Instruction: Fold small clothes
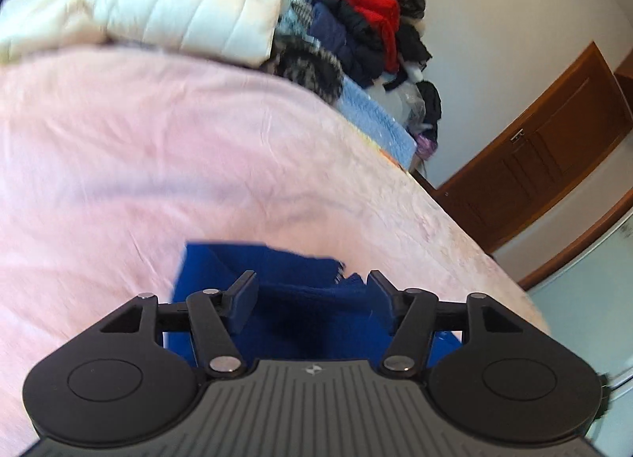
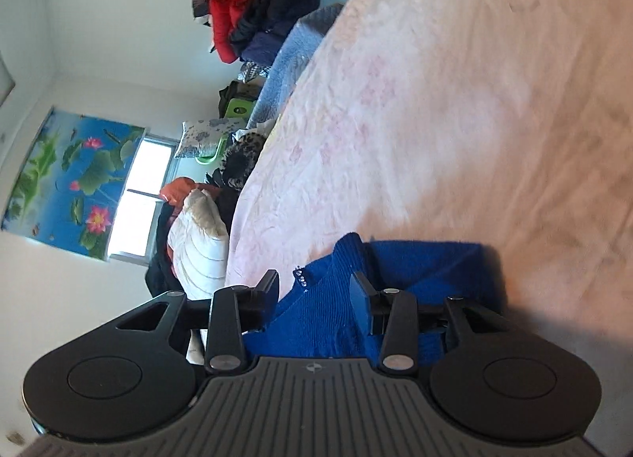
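A small blue knitted garment [image 1: 285, 267] lies on the pink bed sheet [image 1: 158, 160], right under my left gripper [image 1: 312, 287]. That gripper's jaws stand apart over the blue cloth and the pads do not press on it. In the right wrist view the same blue garment [image 2: 427, 259] lies bunched on the pink sheet [image 2: 435, 101], with a fold rising between the fingers of my right gripper [image 2: 314, 287]. Those jaws also stand apart, and the cloth sits loose between them. The part of the garment under both grippers is hidden.
A white padded jacket [image 1: 178, 2] and a heap of red and dark clothes [image 1: 356, 2] lie at the far side of the bed, beside a light-blue blanket [image 1: 376, 116]. A wooden door [image 1: 534, 140] stands past the bed's edge. A window [image 2: 146, 188] and lotus poster [image 2: 67, 188] are on the wall.
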The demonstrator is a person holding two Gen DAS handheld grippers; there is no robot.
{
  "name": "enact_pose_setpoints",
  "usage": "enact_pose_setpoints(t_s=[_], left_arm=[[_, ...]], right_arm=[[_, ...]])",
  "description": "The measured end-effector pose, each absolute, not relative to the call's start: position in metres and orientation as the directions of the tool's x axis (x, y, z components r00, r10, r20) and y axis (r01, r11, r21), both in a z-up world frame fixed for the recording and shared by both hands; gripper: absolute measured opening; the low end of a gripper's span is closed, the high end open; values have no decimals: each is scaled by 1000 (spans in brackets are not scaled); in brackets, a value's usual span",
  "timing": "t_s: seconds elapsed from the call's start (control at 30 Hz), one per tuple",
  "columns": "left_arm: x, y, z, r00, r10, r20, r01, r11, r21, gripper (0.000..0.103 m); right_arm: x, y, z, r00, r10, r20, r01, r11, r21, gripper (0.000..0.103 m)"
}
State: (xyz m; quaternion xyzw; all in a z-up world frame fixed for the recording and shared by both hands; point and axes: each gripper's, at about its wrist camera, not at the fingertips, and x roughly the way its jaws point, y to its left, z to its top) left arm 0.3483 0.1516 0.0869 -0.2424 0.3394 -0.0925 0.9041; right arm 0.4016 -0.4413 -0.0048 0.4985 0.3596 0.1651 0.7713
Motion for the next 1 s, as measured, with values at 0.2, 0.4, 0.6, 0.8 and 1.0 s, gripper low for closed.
enact_pose_setpoints(t_s=[0.2,0.4,0.6,0.8,1.0], left_arm=[[350,104,85,762,-182,-621,182,981,-64,69],[364,74,48,732,-109,-673,232,968,96,69],[394,84,46,676,-182,-714,204,977,-55,60],[418,90,44,601,-211,-771,138,977,-161,11],[414,76,46,641,-111,-759,144,989,-22,10]], right_arm=[[418,-415,33,630,517,-580,-71,782,619,56],[443,-390,18,555,525,-645,-110,815,569,55],[447,-370,13,544,488,-682,-166,860,483,13],[444,-380,14,570,516,-639,-148,830,538,12],[442,-395,15,604,512,-611,-99,809,580,11]])
